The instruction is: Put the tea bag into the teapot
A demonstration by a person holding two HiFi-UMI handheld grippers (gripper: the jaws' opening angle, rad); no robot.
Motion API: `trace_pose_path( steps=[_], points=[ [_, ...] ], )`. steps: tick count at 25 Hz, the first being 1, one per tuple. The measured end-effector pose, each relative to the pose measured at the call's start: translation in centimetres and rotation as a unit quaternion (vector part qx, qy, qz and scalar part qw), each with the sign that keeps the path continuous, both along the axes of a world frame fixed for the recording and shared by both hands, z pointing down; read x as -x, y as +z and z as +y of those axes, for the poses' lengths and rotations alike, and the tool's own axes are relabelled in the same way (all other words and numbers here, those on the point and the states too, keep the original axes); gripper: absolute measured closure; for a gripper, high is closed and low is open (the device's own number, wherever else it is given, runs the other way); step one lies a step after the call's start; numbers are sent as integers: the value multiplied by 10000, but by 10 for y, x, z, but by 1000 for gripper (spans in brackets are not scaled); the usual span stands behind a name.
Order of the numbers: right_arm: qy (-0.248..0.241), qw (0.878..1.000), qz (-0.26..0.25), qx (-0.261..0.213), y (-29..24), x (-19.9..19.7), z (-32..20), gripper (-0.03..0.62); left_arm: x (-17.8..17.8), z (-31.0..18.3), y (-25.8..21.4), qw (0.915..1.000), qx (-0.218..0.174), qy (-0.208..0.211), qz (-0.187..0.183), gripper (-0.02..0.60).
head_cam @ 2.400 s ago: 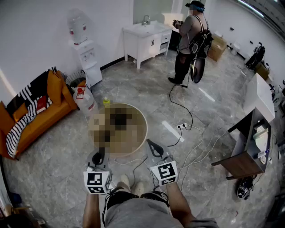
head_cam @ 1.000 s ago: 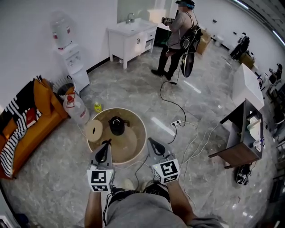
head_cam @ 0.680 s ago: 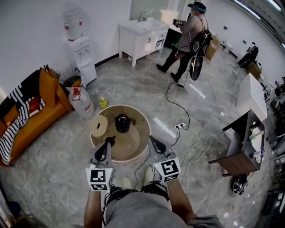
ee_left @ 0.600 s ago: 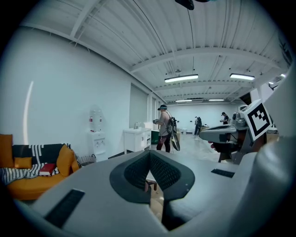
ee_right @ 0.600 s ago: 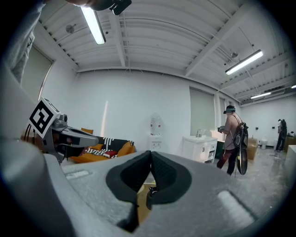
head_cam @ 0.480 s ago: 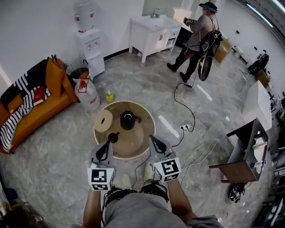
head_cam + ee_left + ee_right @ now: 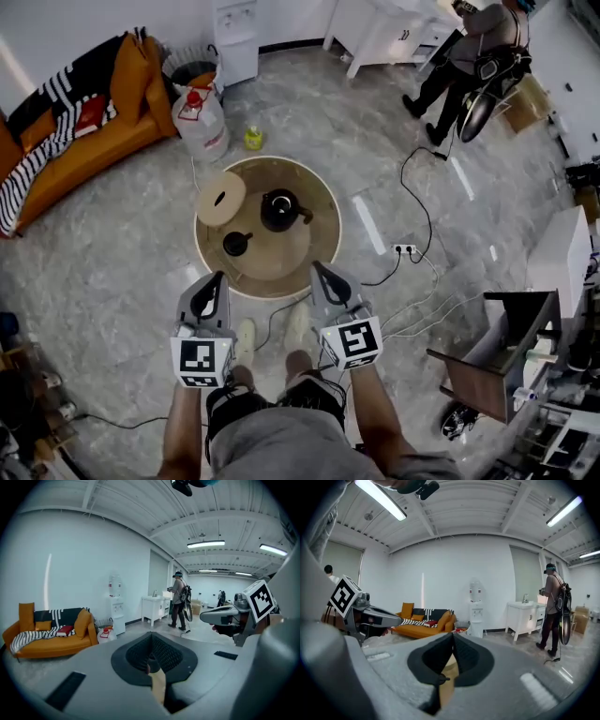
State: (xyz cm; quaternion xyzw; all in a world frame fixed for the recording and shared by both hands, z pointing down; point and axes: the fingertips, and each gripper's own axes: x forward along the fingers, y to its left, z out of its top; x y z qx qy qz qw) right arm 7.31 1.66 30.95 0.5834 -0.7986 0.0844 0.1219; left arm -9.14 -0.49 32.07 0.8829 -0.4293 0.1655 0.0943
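Observation:
A black teapot [image 7: 279,210] stands on the round wooden table [image 7: 281,270] in the head view. A small black lid [image 7: 235,244] lies to its left and nearer me. Beside them rests a flat tan disc [image 7: 221,198]. I cannot make out a tea bag in any view. My left gripper [image 7: 216,281] hangs just short of the table's near edge, shut and empty, pads meeting [image 7: 151,638]. My right gripper [image 7: 320,272] is level with it to the right, also shut with nothing held [image 7: 453,637]. Both gripper views point across the room, above the table.
An orange sofa [image 7: 89,122], a large water bottle [image 7: 202,124] and a small yellow bottle [image 7: 252,138] lie beyond the table. A cable and power strip [image 7: 405,249] cross the floor at right. A person with a backpack [image 7: 473,66] stands far right. A dark side table [image 7: 487,361] is near right.
The head view has tilted down and come closer, so the table sits higher and larger in frame. Both grippers have stayed shut in front of my body.

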Motion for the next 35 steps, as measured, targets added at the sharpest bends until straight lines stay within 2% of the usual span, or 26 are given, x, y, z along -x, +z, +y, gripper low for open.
trace_pose_path(
  steps=[5, 10, 17, 21, 26, 30, 35],
  points=[
    [-468, 9976, -252, 454, 62, -4, -19, 594, -15, -8, 54, 9992, 320, -235, -98, 565],
    [-847, 9926, -304, 814, 128, 2, -26, 594, -13, -4, 110, 9961, 654, -561, -163, 565],
    [-1075, 9881, -199, 1078, 214, 12, -44, 594, -9, -20, 190, 9926, 897, -797, -164, 565],
    [-1181, 9841, -171, 1313, 256, 13, -35, 594, -15, -12, 226, 9864, 1287, -1026, -3, 565],
    [-1184, 9815, -139, 1496, 306, 11, -29, 594, -17, -7, 273, 9817, 1518, -1148, 73, 565],
    [-1273, 9781, -67, 1644, 346, 14, -28, 594, -19, -5, 315, 9827, 1535, -1040, 17, 565],
    [-1447, 9734, 52, 1777, 394, 19, -28, 594, -23, -3, 361, 9787, 1761, -1053, 32, 565]
  ],
)
